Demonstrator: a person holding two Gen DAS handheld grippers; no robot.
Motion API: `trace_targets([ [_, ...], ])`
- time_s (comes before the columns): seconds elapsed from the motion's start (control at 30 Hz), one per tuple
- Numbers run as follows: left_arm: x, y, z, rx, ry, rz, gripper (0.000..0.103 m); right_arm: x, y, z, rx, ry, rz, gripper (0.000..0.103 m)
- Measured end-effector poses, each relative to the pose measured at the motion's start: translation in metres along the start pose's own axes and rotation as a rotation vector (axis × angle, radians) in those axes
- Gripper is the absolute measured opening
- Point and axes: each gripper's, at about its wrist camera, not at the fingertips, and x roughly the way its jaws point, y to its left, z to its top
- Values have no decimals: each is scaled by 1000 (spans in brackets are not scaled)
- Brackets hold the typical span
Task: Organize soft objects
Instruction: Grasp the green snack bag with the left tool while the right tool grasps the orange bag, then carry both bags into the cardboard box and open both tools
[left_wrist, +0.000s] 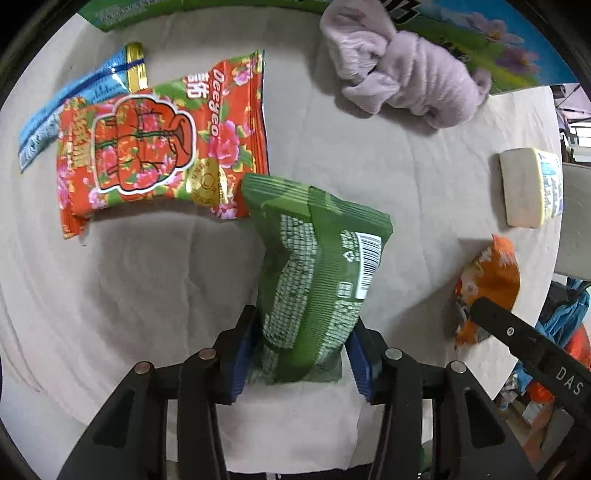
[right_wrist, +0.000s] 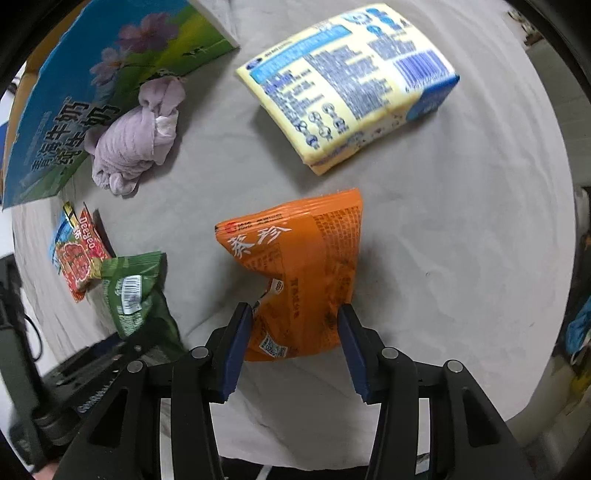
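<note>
soft packets are in both of my grippers right now. my left gripper (left_wrist: 301, 354) has its jaws clenched on the near end of a green snack packet (left_wrist: 317, 266), blue pads pressing in from both sides so the bag is pinched and crumpled between them; the rest of the packet runs forward from the jaws, barcode side up. ahead of the jaws and to their left i see a red floral snack bag (left_wrist: 155, 147) lying flat on the table (left_wrist: 388, 177), its near corner just touching or overlapping the far end of the green packet; i cannot tell which. a blue wrapper with a gold strip (left_wrist: 85, 92) pokes out from under the red bag on its far side. further ahead and to the right of the jaws sits a lilac fleece bundle (left_wrist: 406, 81), against a printed carton (left_wrist: 498, 44).

my right gripper (right_wrist: 295, 343) has its jaws grasping an orange snack packet (right_wrist: 299, 273) by its lower part, the bag creased inward on the left-hand pad and fanning out wider beyond the jaws. ahead of these jaws, well apart from the orange packet, a yellow and blue tissue pack (right_wrist: 351, 85) lies on the grey cloth of the table. far to the left of the jaws i can see the green packet in the other gripper.
</note>
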Motion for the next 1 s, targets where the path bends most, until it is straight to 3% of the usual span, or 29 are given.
trace_targets([
  [0.13, 15, -9, -3, 20, -16, 17, 43, 13, -1, 7, 4, -15, -43, 49],
  [0.2, 18, -15, 2, 28, -29, 17, 43, 17, 3, 4, -3, -34, -79, 37],
  [0.33, 19, -15, -3, 28, -50, 12, 42, 21, 15, -6, 14, -46, -107, 35],
  [0.47, -8, -12, -16, 46, -70, 25, 36, 20, 31, -16, 8, -58, -128, 23],
  [0.53, -15, -16, -24, 70, -95, 21, 36, 13, 46, -23, 0, -70, -123, 23],
  [0.77, -64, -25, -53, 130, -202, -8, 35, -40, 58, -64, -57, -169, -122, 23],
  [1.0, -144, -27, -72, 163, -327, -88, 35, -125, 75, -85, -124, -265, -32, 23],
])
